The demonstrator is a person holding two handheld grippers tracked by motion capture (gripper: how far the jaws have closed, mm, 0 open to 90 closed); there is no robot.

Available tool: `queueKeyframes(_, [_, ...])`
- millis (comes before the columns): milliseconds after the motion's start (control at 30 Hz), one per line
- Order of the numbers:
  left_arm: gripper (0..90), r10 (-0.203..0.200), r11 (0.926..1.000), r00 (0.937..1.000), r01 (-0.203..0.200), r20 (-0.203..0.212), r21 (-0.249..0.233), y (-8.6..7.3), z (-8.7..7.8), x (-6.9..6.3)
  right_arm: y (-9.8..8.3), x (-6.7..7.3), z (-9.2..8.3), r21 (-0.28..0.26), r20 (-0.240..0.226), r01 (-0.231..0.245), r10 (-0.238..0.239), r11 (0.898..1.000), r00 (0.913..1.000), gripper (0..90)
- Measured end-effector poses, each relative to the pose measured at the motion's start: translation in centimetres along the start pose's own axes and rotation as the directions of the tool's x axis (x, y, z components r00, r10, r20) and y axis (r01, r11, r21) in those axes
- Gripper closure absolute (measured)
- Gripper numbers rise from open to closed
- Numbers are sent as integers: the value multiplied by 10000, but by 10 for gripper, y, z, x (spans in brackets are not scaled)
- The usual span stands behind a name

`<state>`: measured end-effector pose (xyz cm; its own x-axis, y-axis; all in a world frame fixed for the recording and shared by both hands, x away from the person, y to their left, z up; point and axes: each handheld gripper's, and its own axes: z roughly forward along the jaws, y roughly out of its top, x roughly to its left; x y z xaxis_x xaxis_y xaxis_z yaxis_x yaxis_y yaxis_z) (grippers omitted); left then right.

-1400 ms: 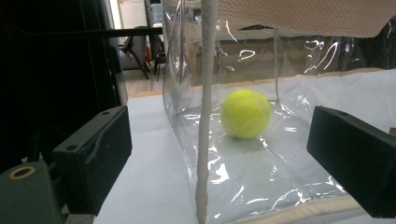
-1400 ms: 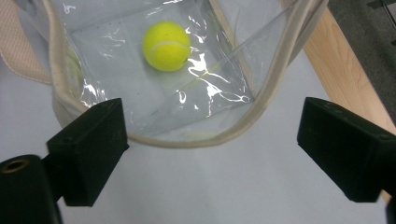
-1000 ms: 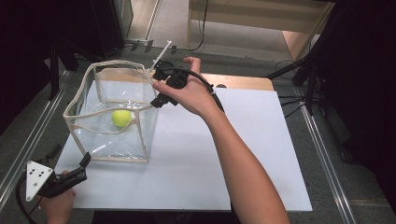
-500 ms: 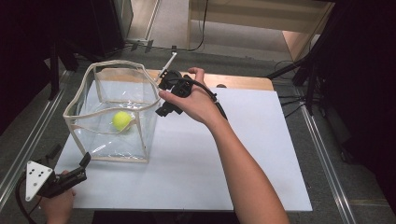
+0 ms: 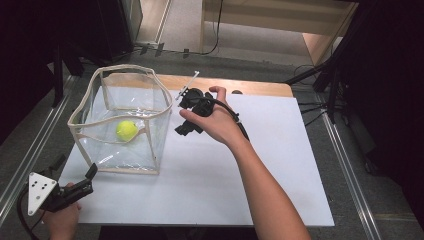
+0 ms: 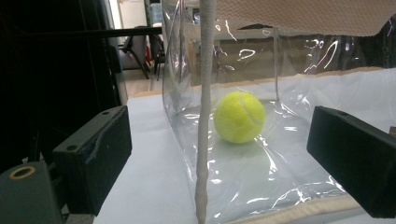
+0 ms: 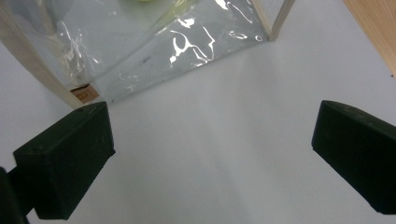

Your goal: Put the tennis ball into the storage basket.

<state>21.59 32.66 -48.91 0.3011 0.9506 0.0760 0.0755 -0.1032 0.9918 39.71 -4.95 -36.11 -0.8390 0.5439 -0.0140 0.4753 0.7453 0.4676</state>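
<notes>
Both grippers gape wide, holding nothing — right gripper (image 5: 184,117) at 3 o'clock of the clear bag (image 5: 150,150), tennis ball (image 5: 127,130) inside; left gripper (image 5: 82,180) at 7 o'clock.

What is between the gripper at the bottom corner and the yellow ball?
The clear wall of the see-through bag stands between them. The tennis ball lies inside on the bag's floor, and the left gripper sits outside at the near corner, jaws open, facing the cream corner seam. The bag's top is open.
</notes>
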Motion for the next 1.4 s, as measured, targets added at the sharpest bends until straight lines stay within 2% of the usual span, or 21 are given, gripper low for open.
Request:
queueKeyframes(267, [69,39,10000,10000,-39,-21,39,0,0,-1,-25,0,3,-270,77,-241,243,9993,9997,0])
queueKeyframes(700, [69,90,9999,10000,-89,-38,71,0,0,-1,-52,5,7,-568,75,-463,468,9973,9989,0])
queueKeyframes(767, [69,98,9999,9999,-97,-38,75,0,0,-1,-59,6,6,-777,76,-634,641,9950,9979,0])
queueKeyframes(1167, [69,179,9998,9998,-178,-36,86,0,0,-2,-89,7,11,-906,-10,-992,995,9909,9950,0])
queueKeyframes(1400, [69,179,9998,9998,-179,-49,80,0,0,-2,-109,8,10,-1221,-62,-1256,1258,9845,9920,0])
